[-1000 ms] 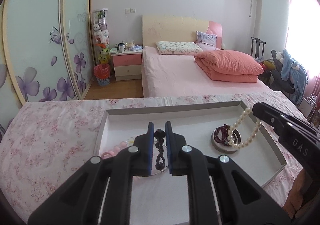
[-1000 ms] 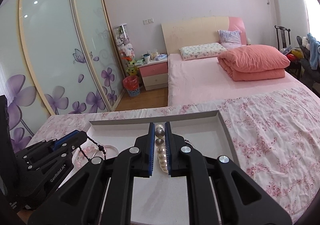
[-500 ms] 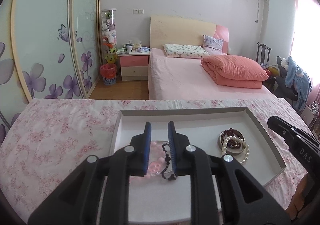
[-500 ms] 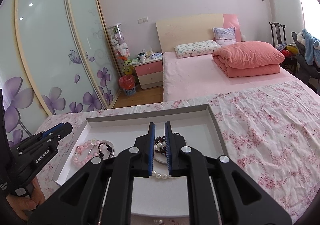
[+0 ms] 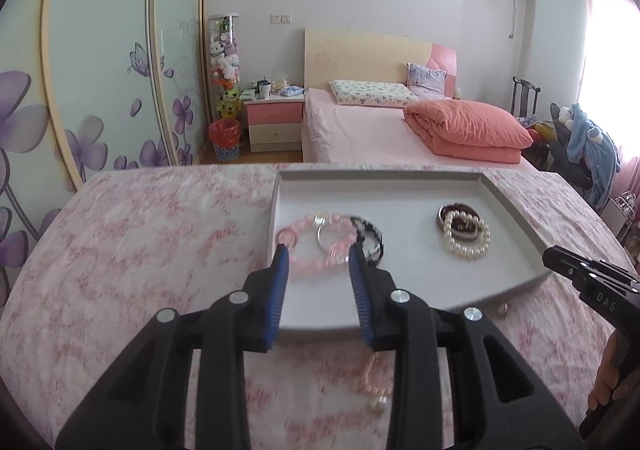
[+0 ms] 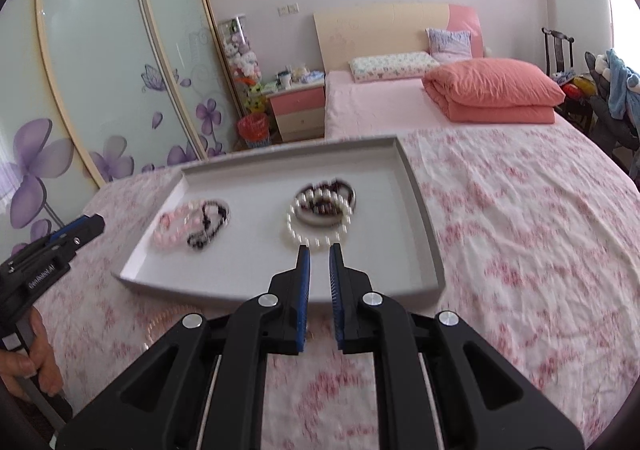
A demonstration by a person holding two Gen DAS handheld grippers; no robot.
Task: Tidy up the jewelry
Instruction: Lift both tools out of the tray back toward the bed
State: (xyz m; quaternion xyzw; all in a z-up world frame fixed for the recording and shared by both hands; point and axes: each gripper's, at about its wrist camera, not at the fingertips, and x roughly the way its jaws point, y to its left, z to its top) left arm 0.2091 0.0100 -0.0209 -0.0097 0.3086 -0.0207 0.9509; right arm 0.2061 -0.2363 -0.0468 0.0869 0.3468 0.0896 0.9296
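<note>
A grey tray [image 5: 380, 176] lies on the floral cloth. At its left end lie a pink bead bracelet [image 5: 316, 238] and a black bead bracelet [image 5: 370, 236], side by side. At its right end a pearl bracelet [image 5: 466, 240] rests on a small round dish [image 5: 442, 215] holding dark red beads. My left gripper [image 5: 319, 252] hovers at the tray's near edge over the pink bracelet, its jaws opening and gripping nothing. My right gripper [image 6: 319, 250] is shut and empty, just short of the pearl bracelet [image 6: 316, 228]. Each gripper shows in the other's view: left gripper [image 6: 90, 224], right gripper [image 5: 560, 256].
A string of pale pink beads [image 5: 376, 382] lies on the cloth in front of the tray, also seen as the pale beads [image 6: 160, 324]. A small metal piece [image 5: 504, 308] sits by the tray's near edge. A bed and a sliding wardrobe stand behind.
Both grippers drew back from the tray. The left let go of the black bracelet and widened. The right let go of the pearl bracelet, which now lies on the dish.
</note>
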